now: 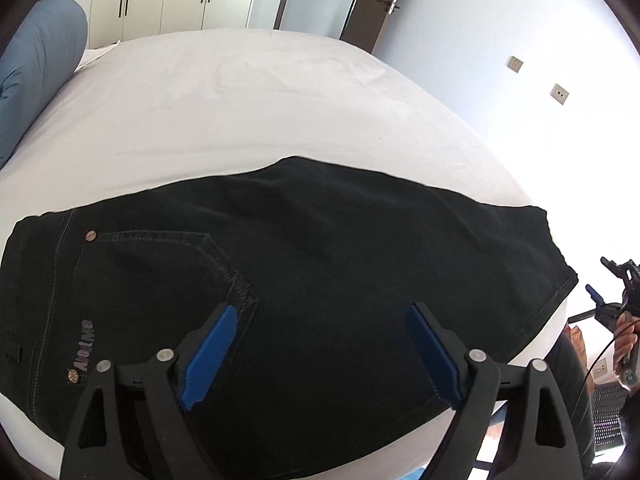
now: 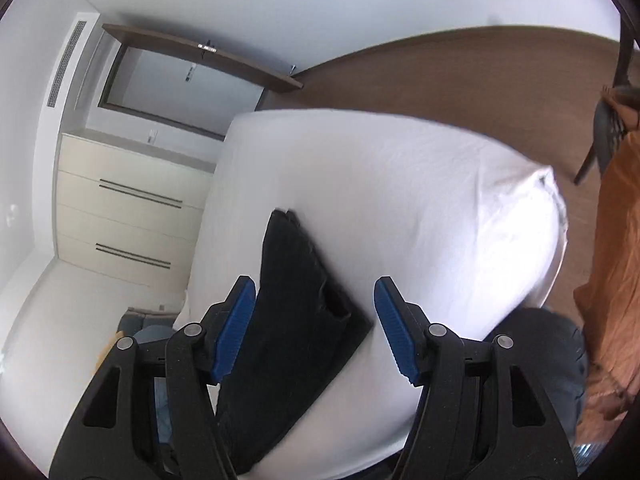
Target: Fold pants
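Left tongs [image 1: 320,344] spread wide, gripping nothing, poised above the black jeans [image 1: 304,264]. Right tongs [image 2: 316,328] likewise released and empty, over the leg-hem end [image 2: 340,312]. Jeans laid flat along the near edge of the white bed [image 1: 248,104], one leg seemingly stacked on the other, so lengthwise fold probably done; crosswise folds, hem toward waist, apparently left. Metallic lettering by the back pocket [image 1: 85,329], roughly "Aiotme", not surely legible. Copper rivet [image 1: 91,235] at the pocket corner.
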Motion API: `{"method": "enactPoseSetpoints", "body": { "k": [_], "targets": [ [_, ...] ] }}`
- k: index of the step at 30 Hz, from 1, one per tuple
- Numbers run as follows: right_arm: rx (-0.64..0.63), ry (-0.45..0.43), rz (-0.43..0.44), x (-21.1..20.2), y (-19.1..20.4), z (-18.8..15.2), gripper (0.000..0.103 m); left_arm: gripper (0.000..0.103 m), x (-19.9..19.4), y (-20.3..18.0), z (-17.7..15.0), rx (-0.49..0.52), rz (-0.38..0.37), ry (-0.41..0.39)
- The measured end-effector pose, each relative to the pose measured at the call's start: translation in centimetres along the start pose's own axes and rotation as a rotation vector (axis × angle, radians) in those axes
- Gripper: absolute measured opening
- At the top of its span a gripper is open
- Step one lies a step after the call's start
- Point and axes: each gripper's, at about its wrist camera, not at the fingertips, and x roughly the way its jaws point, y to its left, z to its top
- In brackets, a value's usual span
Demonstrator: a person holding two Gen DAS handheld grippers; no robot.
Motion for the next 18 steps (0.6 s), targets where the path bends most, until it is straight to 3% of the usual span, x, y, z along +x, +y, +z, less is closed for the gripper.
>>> {"method": "enactPoseSetpoints", "body": {
  "k": [6, 10, 13, 18],
  "targets": [
    [0.115, 0.097, -0.019, 3.7, -3.0, -1.6, 0.061, 0.090, 3.1, -3.7, 0.5, 0.025, -0.029, 0.036],
    [0.161, 0.084, -0.002, 5.8, -3.8, -2.2, 0.061, 0.090, 5.3, -4.2, 0.6, -0.036, -0.054, 0.080],
    [0.198, 0.061, 0.036, 5.2, -5.0, -0.5, 0.061, 0.090, 5.9, -2.6, -0.4, -0.069, -0.045, 0.131],
    [0.268, 0.032, 0.108, 5.2, -5.4, 0.2, 0.059, 0.090, 5.6, -2.3, -0.8, -0.078, -0.036, 0.128]
  ]
}}
